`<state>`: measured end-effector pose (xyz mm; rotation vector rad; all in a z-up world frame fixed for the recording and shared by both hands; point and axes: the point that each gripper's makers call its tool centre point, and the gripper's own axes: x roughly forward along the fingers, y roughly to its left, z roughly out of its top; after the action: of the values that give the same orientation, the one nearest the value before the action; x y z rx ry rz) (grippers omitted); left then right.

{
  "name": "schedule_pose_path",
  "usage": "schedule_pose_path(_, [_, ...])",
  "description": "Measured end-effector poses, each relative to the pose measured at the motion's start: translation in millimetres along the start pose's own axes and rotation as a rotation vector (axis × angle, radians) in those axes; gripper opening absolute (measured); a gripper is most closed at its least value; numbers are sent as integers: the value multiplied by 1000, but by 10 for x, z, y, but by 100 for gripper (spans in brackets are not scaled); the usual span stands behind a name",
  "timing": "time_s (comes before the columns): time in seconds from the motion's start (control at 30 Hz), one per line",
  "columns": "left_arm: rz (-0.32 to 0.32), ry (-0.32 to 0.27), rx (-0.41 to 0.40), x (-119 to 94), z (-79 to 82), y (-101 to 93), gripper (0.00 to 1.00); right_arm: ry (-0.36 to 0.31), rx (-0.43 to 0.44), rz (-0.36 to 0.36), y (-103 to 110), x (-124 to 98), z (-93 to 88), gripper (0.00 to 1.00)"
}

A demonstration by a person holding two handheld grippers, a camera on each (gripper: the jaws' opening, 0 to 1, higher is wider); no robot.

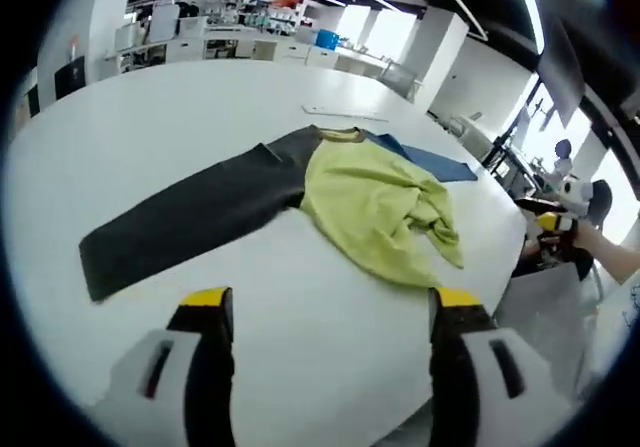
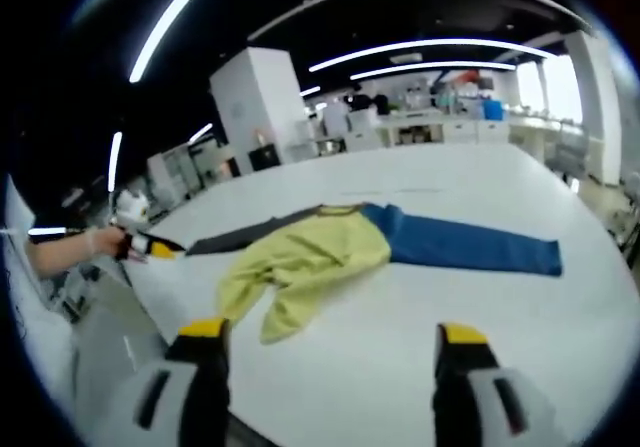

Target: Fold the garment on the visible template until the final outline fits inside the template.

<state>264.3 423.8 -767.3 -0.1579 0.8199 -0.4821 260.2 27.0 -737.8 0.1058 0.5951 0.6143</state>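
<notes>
A long-sleeved garment lies on the white table. Its yellow-green body is crumpled and bunched toward one side. The dark grey sleeve stretches out flat, and the blue sleeve shows partly behind the body. In the right gripper view the yellow-green body sits between the blue sleeve and the dark grey sleeve. My left gripper is open above bare table, short of the garment. My right gripper is also open and holds nothing.
A person's hand holds the right gripper off the table's edge; the left gripper shows likewise at the opposite edge. A thin pale strip lies on the table beyond the collar. Benches and shelves stand far behind.
</notes>
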Motion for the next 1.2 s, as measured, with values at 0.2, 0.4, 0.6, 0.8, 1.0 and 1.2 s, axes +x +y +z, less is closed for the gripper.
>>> schedule_pose_path(0.2, [-13,15,0,124,-78,-337,71,29,-45,41,-41,38,-45,82])
schedule_pose_path(0.4, [-31,28,-10,254,-146,-517,68,44,-79,96,-18,94,-55,81])
schedule_pose_path(0.6, [-28,12,-18,316,-156,-654,66,45,-110,144,17,208,-29,81])
schedule_pose_path(0.8, [-46,3,-8,347,-157,-897,62,47,-122,189,126,332,-32,78])
schedule_pose_path(1.0, [-102,14,9,455,-246,-1156,52,79,-173,226,304,473,-146,69])
schedule_pose_path(1.2, [-113,44,26,618,-457,-1354,42,132,-275,269,554,605,-310,61])
